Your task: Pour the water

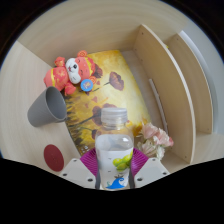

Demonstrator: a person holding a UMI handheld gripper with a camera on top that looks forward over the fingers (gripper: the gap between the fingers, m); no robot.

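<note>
We see one claw (115, 170), two fingers with magenta pads (91, 160), one at each side of one bottle (115, 152). Both pads sit tight against the bottle's sides, so we call it clenched on the bottle. The bottle is clear plastic, rounded shoulders, upright, with a white screw cap and a label with green on its lower part. We cannot tell how much water is inside.

Near left of the fingers, one dark red round disc (53, 156), flat on the desk (25, 90). Near right, just beside the bottle, one small bunch of pale pink flowers (152, 136), soft petals, material unclear.

Farther left, one grey cup (46, 106), smooth, tapered, tipped on its side with the open mouth facing right toward the bottle, well apart from it.

Beyond the cup, one plush toy (71, 72), orange and white with fuzzy fabric, lying just past the cup's rim.

Under the toy and running back toward the bottle, one yellow printed mat (112, 85), flat, with a picture pattern.

The desk is pale, smooth wood look. Far right, one light wooden curved piece (172, 85), looks like a chair back or frame; we cannot tell which.
</note>
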